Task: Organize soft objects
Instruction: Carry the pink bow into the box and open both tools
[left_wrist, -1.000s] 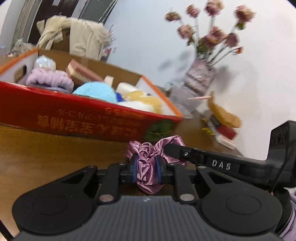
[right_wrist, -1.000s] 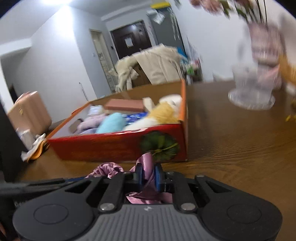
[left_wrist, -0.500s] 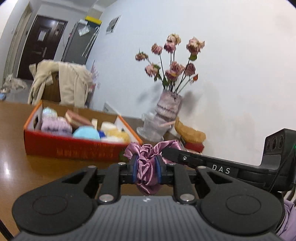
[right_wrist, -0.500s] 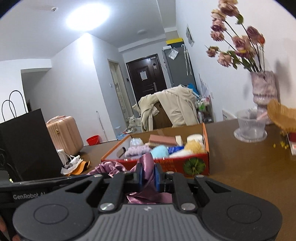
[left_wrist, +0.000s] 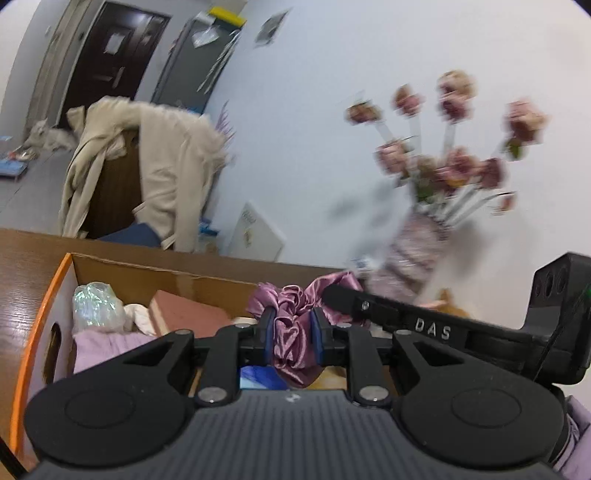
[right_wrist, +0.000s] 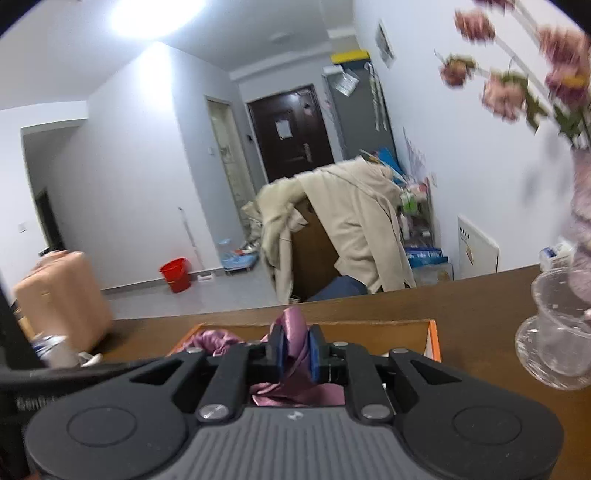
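Note:
A purple satin scrunchie (left_wrist: 291, 325) is pinched in my left gripper (left_wrist: 291, 334), which is shut on it. My right gripper (right_wrist: 294, 349) is shut on the same scrunchie (right_wrist: 293, 332) from the other side; its arm crosses the left wrist view (left_wrist: 424, 325). Both hold it above the open orange-rimmed cardboard box (left_wrist: 44, 295), also in the right wrist view (right_wrist: 434, 341). Inside the box lie a lilac fuzzy item (left_wrist: 99, 347), a shiny wrapped bundle (left_wrist: 92, 299), a pink block (left_wrist: 184, 312) and a blue item (left_wrist: 262, 378).
The box sits on a brown wooden table (right_wrist: 480, 299). A vase of pink flowers (left_wrist: 417, 251) and a clear glass cup (right_wrist: 557, 332) stand at the right. A chair draped with a beige coat (right_wrist: 351, 225) stands behind the table.
Both grippers have carried the scrunchie forward from in front of the box to above its opening. The box now fills the lower view and the vase looks closer.

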